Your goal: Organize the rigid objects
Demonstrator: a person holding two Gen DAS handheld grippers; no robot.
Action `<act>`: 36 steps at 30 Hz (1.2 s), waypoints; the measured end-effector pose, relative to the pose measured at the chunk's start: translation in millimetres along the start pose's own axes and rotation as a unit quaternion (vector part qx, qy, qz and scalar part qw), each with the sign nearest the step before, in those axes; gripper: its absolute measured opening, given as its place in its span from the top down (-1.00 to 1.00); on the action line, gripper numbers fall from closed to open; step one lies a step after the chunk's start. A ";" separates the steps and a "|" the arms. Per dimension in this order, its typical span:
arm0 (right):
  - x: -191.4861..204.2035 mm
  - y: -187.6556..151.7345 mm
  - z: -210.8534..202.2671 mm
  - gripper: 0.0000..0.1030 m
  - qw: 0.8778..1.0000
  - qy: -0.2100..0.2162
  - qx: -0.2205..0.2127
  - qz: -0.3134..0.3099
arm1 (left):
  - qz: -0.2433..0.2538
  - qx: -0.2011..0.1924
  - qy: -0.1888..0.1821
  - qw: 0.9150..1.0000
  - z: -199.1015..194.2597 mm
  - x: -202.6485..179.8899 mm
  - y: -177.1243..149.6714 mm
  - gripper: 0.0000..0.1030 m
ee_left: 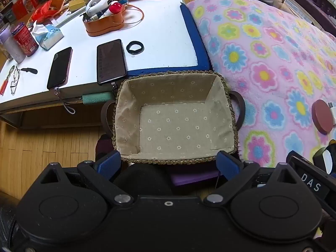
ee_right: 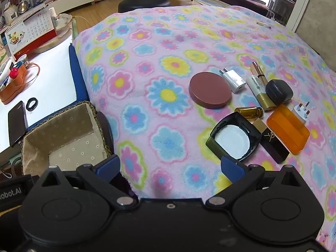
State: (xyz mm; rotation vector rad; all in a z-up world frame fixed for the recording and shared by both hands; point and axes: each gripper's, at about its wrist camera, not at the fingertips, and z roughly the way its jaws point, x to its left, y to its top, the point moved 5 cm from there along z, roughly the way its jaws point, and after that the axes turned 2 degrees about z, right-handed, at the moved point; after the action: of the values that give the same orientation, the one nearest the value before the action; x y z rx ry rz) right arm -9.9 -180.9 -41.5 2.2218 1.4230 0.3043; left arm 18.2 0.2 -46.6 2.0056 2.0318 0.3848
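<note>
A woven basket [ee_left: 225, 88] with a beige flowered lining stands empty at the blanket's left edge; its corner [ee_right: 93, 110] shows in the right wrist view. My left gripper [ee_left: 169, 166] hovers open just above its near rim. My right gripper [ee_right: 170, 168] hangs open over the flowered blanket [ee_right: 147, 67], nothing between its fingers. To its right lie a brown round lid [ee_right: 210, 90], a white charger [ee_right: 234, 77], a gold-capped tube [ee_right: 259, 91], a dark case [ee_right: 279, 92], an amber vial [ee_right: 250, 112], an open black compact [ee_right: 231, 138], an orange box [ee_right: 287, 129], a black-gold lipstick box [ee_right: 271, 141] and a white plug [ee_right: 301, 111].
Left of the basket is a white table [ee_left: 163, 33] with a blue edge, holding two phones [ee_left: 111, 62] [ee_left: 59, 67], a black ring [ee_left: 135, 47], an orange organiser [ee_left: 104, 24], tissues, a red can and glasses. Wooden floor [ee_left: 42, 151] lies below. A dark stool [ee_right: 145, 2] stands beyond the blanket.
</note>
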 end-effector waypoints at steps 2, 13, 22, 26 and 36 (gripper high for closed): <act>-2.2 1.7 -0.5 -0.99 1.000 -0.005 0.001 -0.001 | 0.001 0.000 0.003 1.000 -0.2 0.0 -0.1 -0.83; 5.4 -7.4 -2.6 -0.99 1.000 -0.008 -0.002 -0.004 | -0.001 0.003 -0.004 1.000 -0.3 -2.2 -2.2 -0.83; 4.1 -3.0 0.5 -0.99 1.000 -0.001 0.007 -0.012 | 0.004 0.003 -0.006 1.000 1.3 -4.2 -2.0 -0.83; 4.8 -4.0 1.0 -0.99 1.000 -0.001 0.007 -0.012 | 0.004 0.004 -0.008 1.000 1.0 -5.2 -2.4 -0.83; 6.3 -5.6 2.7 -0.99 1.000 0.004 0.015 -0.014 | 0.003 0.004 -0.008 1.000 1.2 -5.6 -2.2 -0.83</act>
State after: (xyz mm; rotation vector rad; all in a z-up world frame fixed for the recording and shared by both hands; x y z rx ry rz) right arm -10.4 -174.1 -47.1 2.2249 1.4690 0.2841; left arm 16.7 -5.4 -48.6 2.0135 2.0216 0.3595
